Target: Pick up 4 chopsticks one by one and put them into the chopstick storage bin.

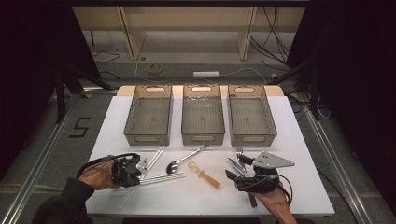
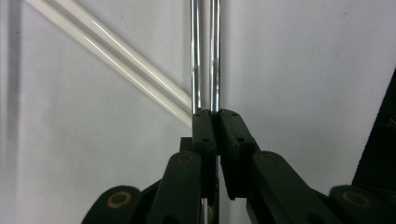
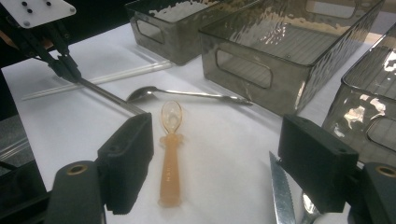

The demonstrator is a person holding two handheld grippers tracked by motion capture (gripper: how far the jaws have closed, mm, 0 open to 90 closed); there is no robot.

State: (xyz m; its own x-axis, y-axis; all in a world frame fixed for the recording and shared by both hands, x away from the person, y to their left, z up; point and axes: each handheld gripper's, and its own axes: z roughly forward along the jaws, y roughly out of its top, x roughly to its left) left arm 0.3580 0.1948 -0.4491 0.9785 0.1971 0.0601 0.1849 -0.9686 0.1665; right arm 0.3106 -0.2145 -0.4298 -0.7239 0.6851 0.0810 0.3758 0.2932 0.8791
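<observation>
3 grey bins (image 1: 202, 122) sit empty; left gripper (image 2: 215, 114) clamps metal chopsticks (image 2: 205, 51), right gripper (image 3: 215, 154) gapes over orange spoon (image 3: 170, 154).

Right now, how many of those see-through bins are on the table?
3, in a row at the far side of the white table: left bin, middle bin, right bin. None looks hidden.

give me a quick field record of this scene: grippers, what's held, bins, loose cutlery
left gripper: shut on metal chopsticks
right gripper: open, above the orange spoon
bins: three grey, in a row, look empty
white chopsticks: on table, crossing behind the metal pair
metal spoon: before the middle bin
knife: by right jaw
</observation>
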